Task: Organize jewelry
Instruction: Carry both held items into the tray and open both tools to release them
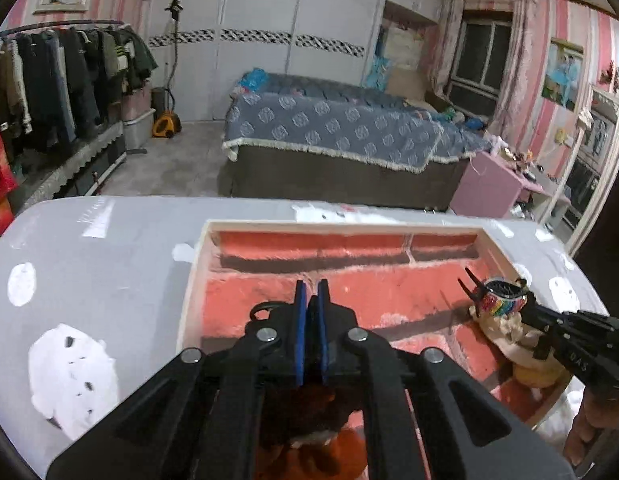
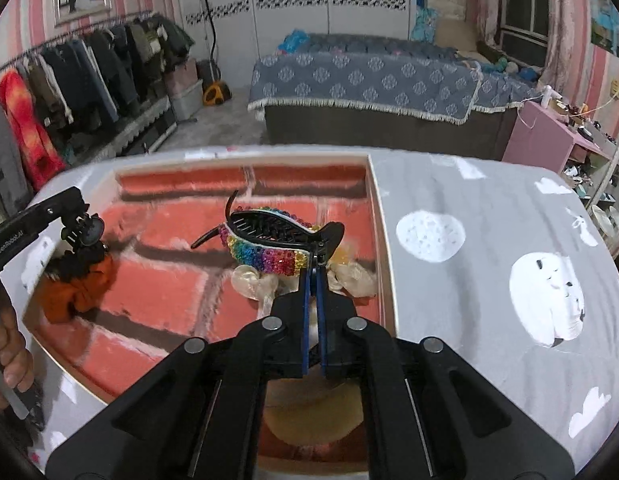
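Cream scrunchie [image 2: 265, 282] beneath rainbow hair claw [image 2: 269, 248]

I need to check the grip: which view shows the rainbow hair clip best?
Right wrist view: the rainbow hair clip fills mid-frame, pinched by the right hand-held gripper. Left wrist view shows it small and blurred near the right edge.

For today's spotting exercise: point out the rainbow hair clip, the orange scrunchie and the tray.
Rainbow hair clip [image 2: 269, 254], right wrist view, on its beaded band.
Orange scrunchie [image 2: 75, 290], right wrist view, on its bunched fabric.
Tray [image 2: 383, 248], right wrist view, on its pale right-hand wall.
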A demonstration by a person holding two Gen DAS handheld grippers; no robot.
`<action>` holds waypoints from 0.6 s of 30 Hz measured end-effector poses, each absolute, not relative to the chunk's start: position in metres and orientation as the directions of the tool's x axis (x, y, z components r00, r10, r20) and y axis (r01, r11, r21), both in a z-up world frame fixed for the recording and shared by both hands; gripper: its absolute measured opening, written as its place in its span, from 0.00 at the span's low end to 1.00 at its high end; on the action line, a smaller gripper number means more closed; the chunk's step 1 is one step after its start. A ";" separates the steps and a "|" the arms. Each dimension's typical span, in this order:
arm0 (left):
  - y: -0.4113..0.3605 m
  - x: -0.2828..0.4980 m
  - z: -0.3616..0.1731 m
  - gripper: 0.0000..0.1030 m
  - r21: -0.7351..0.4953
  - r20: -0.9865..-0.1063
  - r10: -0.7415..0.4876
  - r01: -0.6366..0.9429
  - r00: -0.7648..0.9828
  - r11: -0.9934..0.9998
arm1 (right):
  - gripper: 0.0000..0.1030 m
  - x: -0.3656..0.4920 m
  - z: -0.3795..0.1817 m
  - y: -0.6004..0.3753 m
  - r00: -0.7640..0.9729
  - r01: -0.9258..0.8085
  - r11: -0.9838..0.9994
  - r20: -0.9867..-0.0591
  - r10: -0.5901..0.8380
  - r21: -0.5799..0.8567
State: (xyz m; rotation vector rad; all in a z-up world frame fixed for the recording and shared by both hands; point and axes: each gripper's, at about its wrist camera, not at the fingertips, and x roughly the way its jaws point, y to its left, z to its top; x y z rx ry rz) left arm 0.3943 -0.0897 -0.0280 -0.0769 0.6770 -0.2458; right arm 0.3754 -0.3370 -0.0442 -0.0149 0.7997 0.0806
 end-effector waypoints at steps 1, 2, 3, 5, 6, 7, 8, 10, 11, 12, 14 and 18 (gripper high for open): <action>-0.092 0.395 -0.029 0.07 -0.145 -0.611 -0.253 0.208 0.750 0.967 | 0.05 0.377 -0.046 -0.336 0.691 -0.079 0.997 -0.720 0.066 0.016; -0.093 0.395 -0.031 0.08 -0.148 -0.614 -0.258 0.212 0.746 0.966 | 0.05 0.378 -0.048 -0.336 0.689 -0.081 0.997 -0.722 0.063 0.010; -0.093 0.395 -0.032 0.08 -0.151 -0.619 -0.260 0.212 0.741 0.965 | 0.06 0.378 -0.050 -0.335 0.689 -0.080 0.997 -0.722 0.061 0.007; -0.091 0.399 -0.039 0.08 -0.162 -0.636 -0.264 0.209 0.725 0.964 | 0.06 0.378 -0.055 -0.334 0.685 -0.077 0.997 -0.726 0.059 0.008; -0.091 0.399 -0.040 0.08 -0.167 -0.641 -0.266 0.208 0.720 0.964 | 0.07 0.378 -0.057 -0.334 0.685 -0.075 0.997 -0.727 0.054 0.004; -0.089 0.400 -0.040 0.08 -0.173 -0.642 -0.269 0.207 0.717 0.963 | 0.08 0.377 -0.058 -0.334 0.688 -0.071 0.997 -0.724 0.052 0.004; -0.088 0.399 -0.039 0.08 -0.179 -0.640 -0.275 0.208 0.718 0.962 | 0.10 0.377 -0.059 -0.334 0.689 -0.066 0.998 -0.723 0.049 0.005; -0.088 0.399 -0.039 0.09 -0.183 -0.637 -0.281 0.214 0.718 0.960 | 0.10 0.376 -0.057 -0.334 0.691 -0.069 0.998 -0.721 0.054 0.009; -0.089 0.399 -0.038 0.09 -0.182 -0.638 -0.283 0.217 0.716 0.959 | 0.13 0.375 -0.056 -0.334 0.693 -0.070 0.998 -0.718 0.057 0.012; -0.089 0.397 -0.037 0.10 -0.180 -0.637 -0.284 0.220 0.717 0.959 | 0.18 0.373 -0.055 -0.335 0.696 -0.071 0.997 -0.715 0.063 0.018; -0.091 0.397 -0.033 0.61 -0.178 -0.633 -0.288 0.228 0.718 0.957 | 0.31 0.370 -0.051 -0.336 0.703 -0.073 0.997 -0.708 0.072 0.029; -0.097 0.385 -0.025 0.78 -0.155 -0.610 -0.296 0.255 0.735 0.954 | 0.43 0.359 -0.038 -0.335 0.719 -0.092 0.995 -0.688 0.098 0.046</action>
